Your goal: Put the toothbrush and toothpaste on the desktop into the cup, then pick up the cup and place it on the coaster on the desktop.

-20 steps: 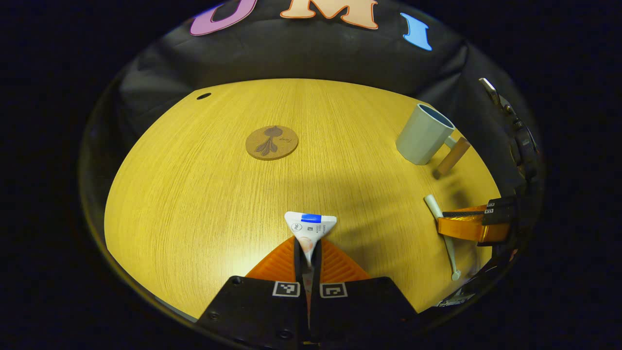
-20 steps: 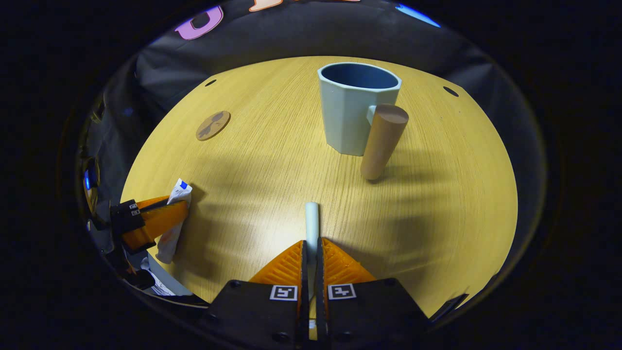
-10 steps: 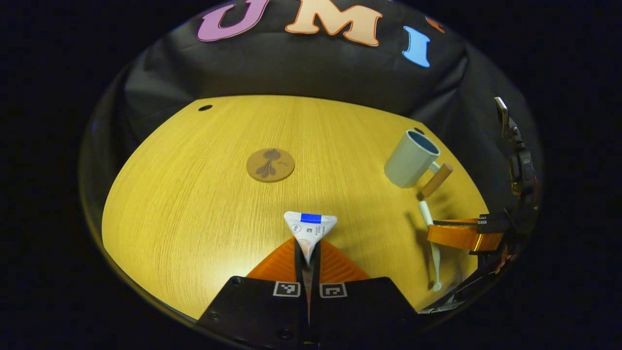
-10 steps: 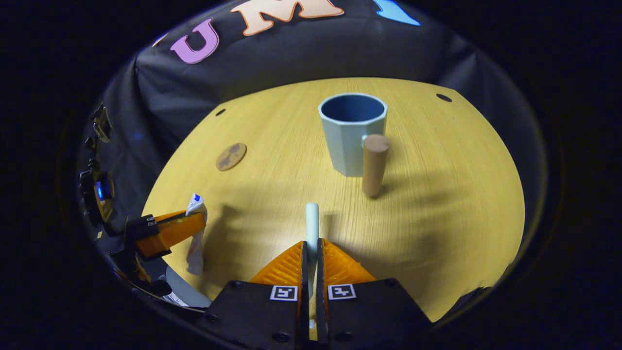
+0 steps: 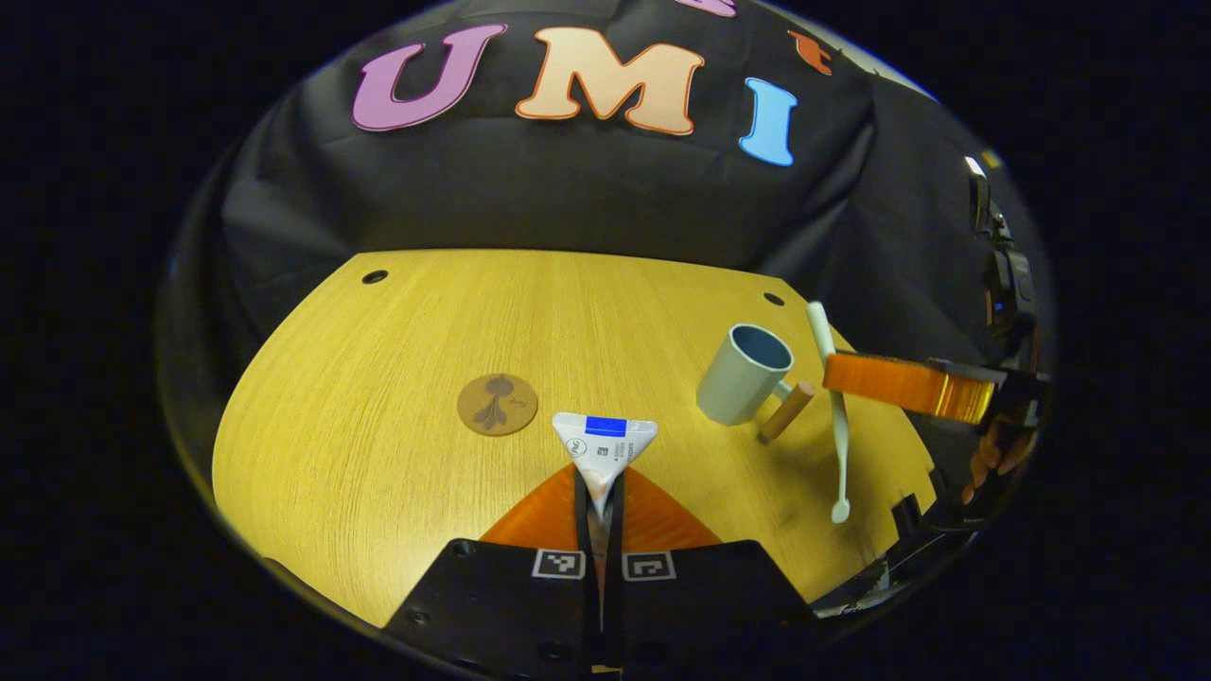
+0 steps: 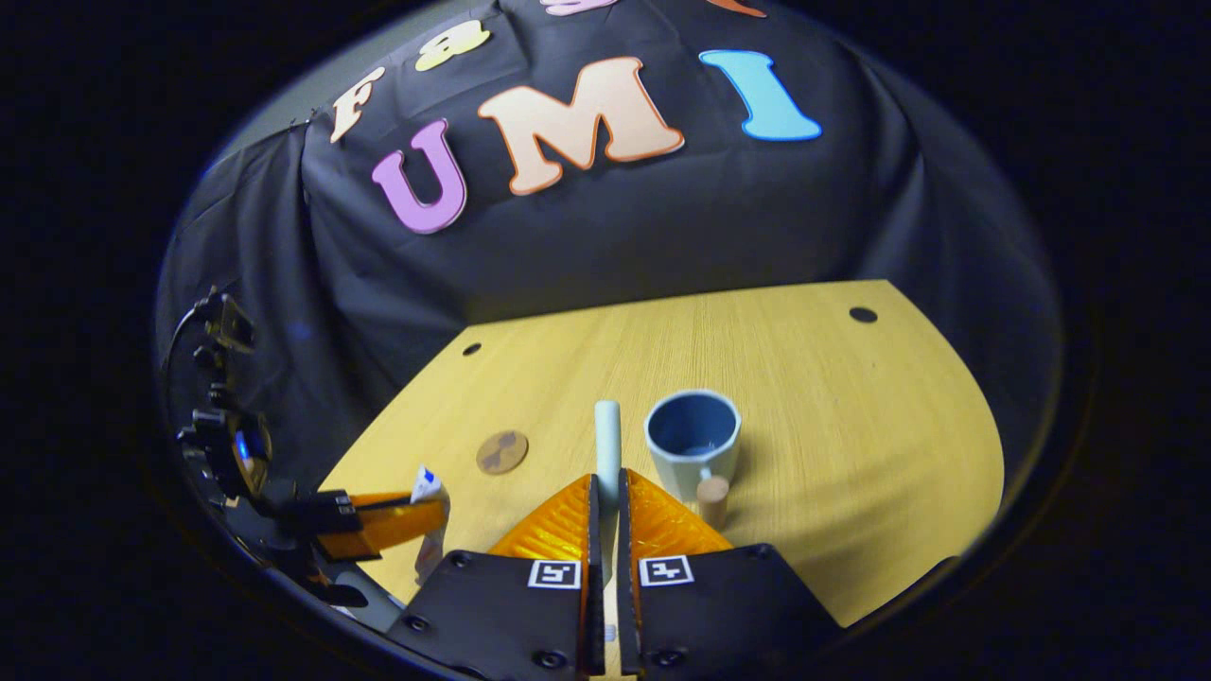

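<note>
left gripper (image 5: pixel 601 492) pinched on soft toothpaste tube (image 5: pixel 605 449), light, held aloft | right gripper (image 6: pixel 605 492) clamped mid-handle on stiff, slim toothbrush (image 6: pixel 606 437), above the desktop (image 6: pixel 851 416) beside cup (image 6: pixel 692 443) | coaster (image 5: pixel 497 404) bare

no lettering can be read here. the white toothpaste tube with a blue band (image 5: pixel 605 446) carries small print and a round logo, too tiny to make out. the round brown cork coaster (image 5: pixel 498 404) bears a dark leaf drawing and a faint scribble, illegible. black-and-white square markers (image 5: pixel 557 564) sit on the left hand-held gripper (image 5: pixel 600 501).
</note>
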`<state>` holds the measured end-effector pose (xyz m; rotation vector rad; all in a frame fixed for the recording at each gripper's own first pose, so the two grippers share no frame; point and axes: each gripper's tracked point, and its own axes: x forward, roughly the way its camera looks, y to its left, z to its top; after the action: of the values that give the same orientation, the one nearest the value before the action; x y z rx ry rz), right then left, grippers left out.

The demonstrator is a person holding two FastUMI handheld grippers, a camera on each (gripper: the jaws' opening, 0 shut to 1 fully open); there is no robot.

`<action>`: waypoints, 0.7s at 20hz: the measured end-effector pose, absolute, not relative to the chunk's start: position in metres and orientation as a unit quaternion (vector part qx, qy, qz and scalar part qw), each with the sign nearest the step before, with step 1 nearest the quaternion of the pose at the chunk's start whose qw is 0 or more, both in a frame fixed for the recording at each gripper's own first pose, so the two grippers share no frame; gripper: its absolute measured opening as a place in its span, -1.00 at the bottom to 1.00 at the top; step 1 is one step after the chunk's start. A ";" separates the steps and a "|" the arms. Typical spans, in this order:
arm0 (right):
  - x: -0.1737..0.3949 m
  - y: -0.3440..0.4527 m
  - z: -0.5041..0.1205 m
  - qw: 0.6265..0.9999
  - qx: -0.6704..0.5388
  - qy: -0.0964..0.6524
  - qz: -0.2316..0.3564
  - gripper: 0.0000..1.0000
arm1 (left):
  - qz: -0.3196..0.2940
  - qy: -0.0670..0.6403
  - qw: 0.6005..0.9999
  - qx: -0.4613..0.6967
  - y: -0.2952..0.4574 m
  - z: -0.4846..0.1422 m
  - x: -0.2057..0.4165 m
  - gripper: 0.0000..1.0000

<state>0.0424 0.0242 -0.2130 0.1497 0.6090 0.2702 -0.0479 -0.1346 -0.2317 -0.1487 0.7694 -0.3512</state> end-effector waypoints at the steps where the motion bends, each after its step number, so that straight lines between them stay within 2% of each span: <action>1: 0.055 0.020 -0.202 0.949 0.080 0.277 0.130 -0.84 | -0.175 0.368 0.910 -0.073 -0.139 -0.226 -0.044 -1.00; 8: 0.127 0.011 -0.176 0.961 0.129 0.208 0.132 -0.84 | -0.184 0.334 0.922 -0.068 -0.150 -0.189 -0.032 -1.00; 14: 0.168 -0.006 -0.187 0.972 0.119 0.169 0.114 -0.84 | -0.169 0.320 0.930 -0.065 -0.152 -0.171 -0.033 -1.00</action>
<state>0.1681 -0.0064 -0.1874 0.2405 0.3414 0.2309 -0.0333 -0.1516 -0.1713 -0.1340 0.6564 -0.3463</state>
